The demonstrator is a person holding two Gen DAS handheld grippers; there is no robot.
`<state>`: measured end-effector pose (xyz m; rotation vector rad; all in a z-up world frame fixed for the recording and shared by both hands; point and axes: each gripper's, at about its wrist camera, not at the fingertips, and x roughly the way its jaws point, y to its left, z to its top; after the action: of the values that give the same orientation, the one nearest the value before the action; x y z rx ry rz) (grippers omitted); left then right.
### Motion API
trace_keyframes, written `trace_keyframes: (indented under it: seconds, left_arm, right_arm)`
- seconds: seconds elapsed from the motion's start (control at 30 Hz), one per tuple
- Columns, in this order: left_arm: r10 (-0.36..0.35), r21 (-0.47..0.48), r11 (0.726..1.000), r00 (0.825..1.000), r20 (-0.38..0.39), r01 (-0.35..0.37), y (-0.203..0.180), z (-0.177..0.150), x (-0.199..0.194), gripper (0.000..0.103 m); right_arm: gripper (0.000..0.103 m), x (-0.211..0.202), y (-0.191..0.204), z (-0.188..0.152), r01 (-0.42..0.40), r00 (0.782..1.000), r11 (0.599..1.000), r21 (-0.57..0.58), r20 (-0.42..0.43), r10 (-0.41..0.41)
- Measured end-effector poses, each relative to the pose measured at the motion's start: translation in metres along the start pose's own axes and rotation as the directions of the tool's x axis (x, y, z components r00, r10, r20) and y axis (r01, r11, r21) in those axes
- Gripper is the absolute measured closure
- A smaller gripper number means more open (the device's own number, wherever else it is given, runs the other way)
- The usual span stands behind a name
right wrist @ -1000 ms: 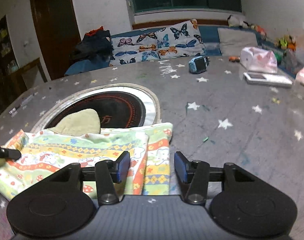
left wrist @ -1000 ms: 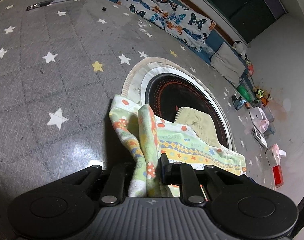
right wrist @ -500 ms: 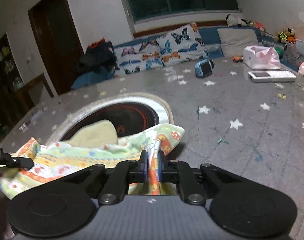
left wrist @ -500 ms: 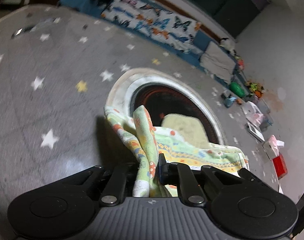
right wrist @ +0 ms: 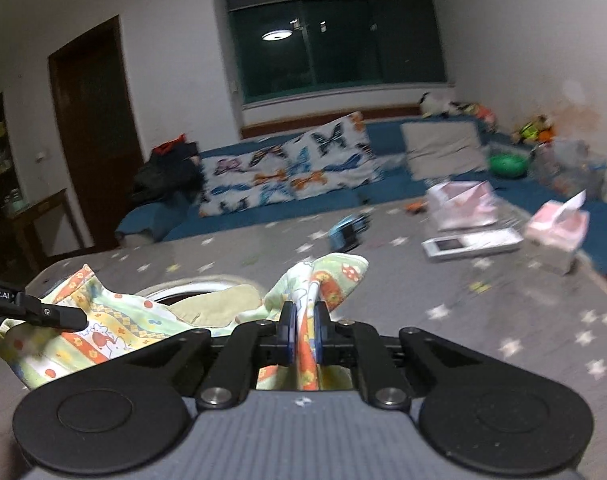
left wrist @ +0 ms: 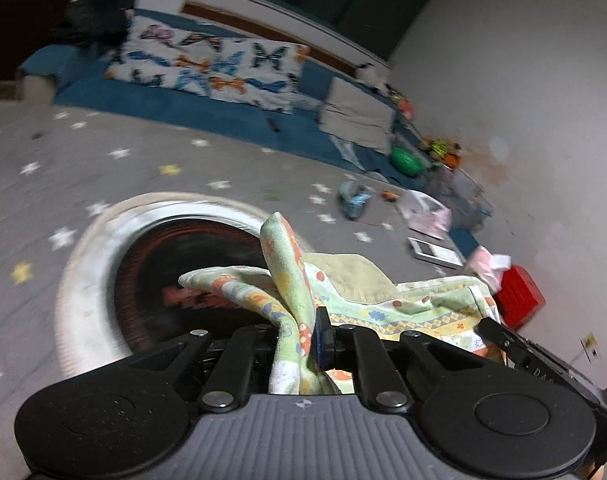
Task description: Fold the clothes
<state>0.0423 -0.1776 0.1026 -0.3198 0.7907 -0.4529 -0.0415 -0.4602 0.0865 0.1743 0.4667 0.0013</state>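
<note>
Cloth (right wrist: 103,332) pinched both grippers; far table items motion-blurred.

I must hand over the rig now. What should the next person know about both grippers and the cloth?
Left gripper: shut on one end of the patterned cloth.
Right gripper: shut on the opposite end.
The cloth hangs between them, lifted over the round black plate; a beige cloth lies beneath.
Done: both ends gripped.
Left: bring the ends over to fold, lay flat on the star-patterned table.
</note>
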Motion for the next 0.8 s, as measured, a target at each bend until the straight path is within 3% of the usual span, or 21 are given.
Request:
trace_keyframes:
  seconds: [0.4, 0.57, 0.67, 0.8]
  left_arm:
    - [-0.067, 0.139, 0.987, 0.993, -0.094, 0.08, -0.096, 0.006, 0.095, 0.093]
    - [-0.043, 0.156, 0.985, 0.982, -0.183, 0.072, -0.106, -0.012, 0.13, 0.092]
    - [0.009, 0.181, 0.983, 0.969, -0.247, 0.037, -0.102, -0.027, 0.147, 0.092]
    - [0.074, 0.215, 0.976, 0.956, -0.284, -0.012, -0.093, -0.036, 0.154, 0.08]
  right_arm:
    - [0.095, -0.006, -0.098, 0.018, 0.192, 0.981, 0.981, 0.04, 0.015, -0.193]
    - [0.095, 0.002, -0.131, 0.003, 0.242, 0.97, 0.968, 0.069, -0.031, -0.24]
    - [0.095, 0.012, -0.146, -0.014, 0.265, 0.962, 0.961, 0.079, -0.086, -0.258]
    - [0.093, 0.023, -0.157, -0.032, 0.312, 0.942, 0.948, 0.069, -0.155, -0.299]
